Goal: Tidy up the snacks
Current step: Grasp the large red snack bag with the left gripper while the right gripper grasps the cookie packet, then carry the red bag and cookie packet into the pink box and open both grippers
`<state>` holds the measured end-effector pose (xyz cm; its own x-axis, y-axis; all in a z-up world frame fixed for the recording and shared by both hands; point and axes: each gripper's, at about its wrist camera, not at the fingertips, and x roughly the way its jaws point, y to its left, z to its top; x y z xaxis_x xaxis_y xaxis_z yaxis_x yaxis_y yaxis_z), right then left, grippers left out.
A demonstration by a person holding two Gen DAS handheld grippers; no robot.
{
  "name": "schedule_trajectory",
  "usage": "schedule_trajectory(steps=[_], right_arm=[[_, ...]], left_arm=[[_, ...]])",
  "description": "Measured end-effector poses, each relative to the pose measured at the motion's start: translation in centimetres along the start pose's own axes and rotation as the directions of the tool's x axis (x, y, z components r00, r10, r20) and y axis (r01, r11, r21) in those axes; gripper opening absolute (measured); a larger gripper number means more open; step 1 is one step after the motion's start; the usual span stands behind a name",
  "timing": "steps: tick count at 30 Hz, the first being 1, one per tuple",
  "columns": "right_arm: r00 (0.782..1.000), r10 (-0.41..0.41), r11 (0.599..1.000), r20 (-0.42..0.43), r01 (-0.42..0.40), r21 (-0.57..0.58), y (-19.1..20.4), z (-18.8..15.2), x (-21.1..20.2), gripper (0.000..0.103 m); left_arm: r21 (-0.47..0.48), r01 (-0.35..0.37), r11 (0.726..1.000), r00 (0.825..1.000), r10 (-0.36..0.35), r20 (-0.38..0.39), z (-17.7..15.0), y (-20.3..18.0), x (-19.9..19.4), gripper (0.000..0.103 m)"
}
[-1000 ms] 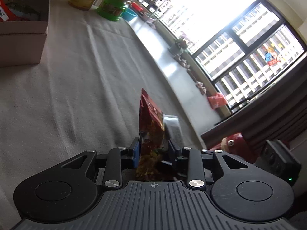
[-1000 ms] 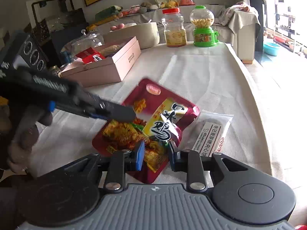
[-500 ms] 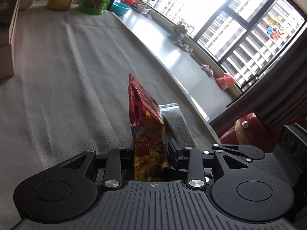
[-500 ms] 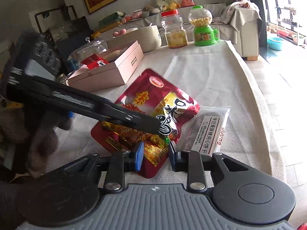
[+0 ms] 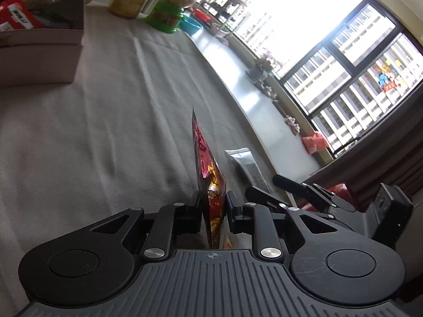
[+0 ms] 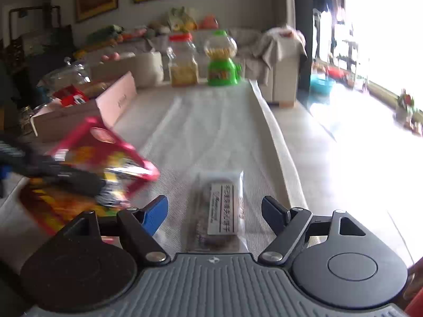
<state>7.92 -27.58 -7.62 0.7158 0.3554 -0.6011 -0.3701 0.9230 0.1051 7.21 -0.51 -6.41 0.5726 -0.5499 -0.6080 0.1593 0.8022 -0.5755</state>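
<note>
A red snack bag (image 5: 208, 174) stands edge-on between the pads of my left gripper (image 5: 213, 206), whose jaws are closing and press on it. In the right wrist view the same red bag (image 6: 103, 158) hangs blurred at the left, off the cloth, with the left gripper's dark finger across it. My right gripper (image 6: 214, 211) has its jaws opening wide, nothing pressed between them. A clear packet of biscuits with a white label (image 6: 219, 206) lies flat on the white tablecloth just ahead, between the spread fingers. That packet (image 5: 247, 165) also shows right of the red bag.
A pink open box (image 6: 87, 111) with snacks inside stands at the left. A jar with a red lid (image 6: 182, 63) and a green candy dispenser (image 6: 222, 63) stand at the table's far end. The table edge (image 6: 280, 153) runs along the right, with bright floor beyond.
My right gripper let go of the red bag, opened wide and swung right over the biscuit packet. My left gripper now carries the bag alone, lifted to the left.
</note>
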Motion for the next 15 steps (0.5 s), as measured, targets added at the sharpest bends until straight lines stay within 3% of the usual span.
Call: schedule_trajectory(steps=[2,4,5,6,11,15], right_arm=[[0.999,0.003,1.000,-0.039,-0.002,0.029,-0.4,0.2,1.0,0.078],[0.999,-0.016,1.000,-0.040,0.017,0.018,-0.3,0.5,1.4,0.068],[0.999,-0.015,1.000,-0.048,0.015,0.000,0.0,0.7,1.4,0.049],[0.998,-0.007,1.000,-0.063,0.006,-0.022,0.3,0.8,1.5,0.040],[0.987,0.111,0.989,-0.118,-0.121,-0.080,3.0,1.6,1.0,0.035],[0.970,0.221,0.963,-0.098,-0.233,-0.137,6.2,3.8,-0.3,0.035]], left_arm=[[-0.016,-0.011,1.000,1.000,0.012,0.015,-0.6,0.6,-1.4,0.023],[-0.034,-0.025,0.999,0.999,0.027,0.030,-1.3,1.4,-2.8,0.023],[-0.042,-0.032,0.999,0.999,0.034,0.037,-1.6,1.9,-3.6,0.023],[-0.050,-0.041,0.998,0.998,0.043,0.043,-1.9,2.1,-4.1,0.023],[-0.067,-0.102,0.993,0.991,0.107,0.080,-2.5,3.0,-6.8,0.023],[-0.064,-0.135,0.989,0.982,0.142,0.123,-2.2,3.5,-8.8,0.023]])
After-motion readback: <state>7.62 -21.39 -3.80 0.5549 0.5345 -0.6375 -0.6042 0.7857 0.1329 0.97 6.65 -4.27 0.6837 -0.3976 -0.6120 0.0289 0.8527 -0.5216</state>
